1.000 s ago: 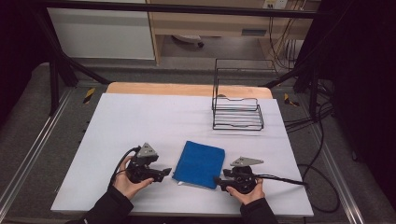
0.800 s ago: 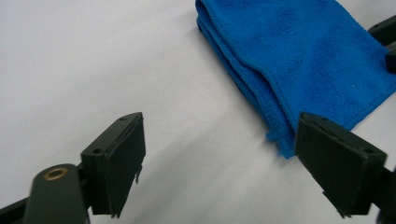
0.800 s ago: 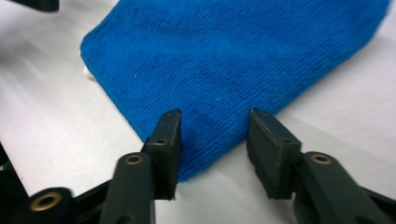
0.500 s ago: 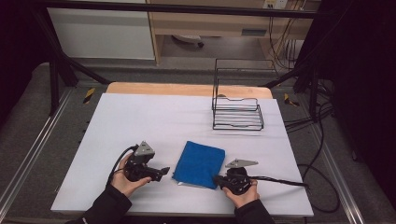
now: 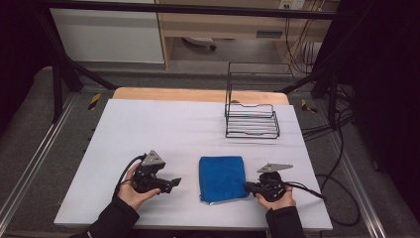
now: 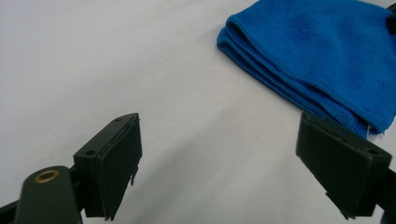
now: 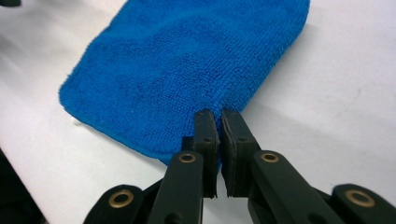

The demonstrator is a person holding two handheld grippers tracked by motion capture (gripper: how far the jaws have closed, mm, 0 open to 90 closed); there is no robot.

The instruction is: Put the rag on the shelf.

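A folded blue cloth [image 5: 223, 176] lies flat on the white table [image 5: 173, 129] near the front edge, between my two hands. My right gripper [image 5: 246, 186] is at the cloth's right edge, and its jaws are shut on the hem of the blue cloth [image 7: 187, 60], pinching it at the tips of the right gripper [image 7: 219, 116]. My left gripper [image 5: 174, 182] rests on the table a short way left of the cloth. Its jaws have just been opening and stand wide apart, with only bare table between them in the left gripper view [image 6: 229, 154]. The cloth [image 6: 327, 46] lies beyond its right jaw.
A black wire rack [image 5: 251, 119] stands at the back right of the table. Cables [image 5: 317, 193] trail off the right gripper over the table's right side. A metal frame rail [image 5: 29, 163] runs along the left.
The right gripper's jaws closed on the cloth's right edge, and the cloth shifted slightly to the right with the hand. The left hand stayed where it was.
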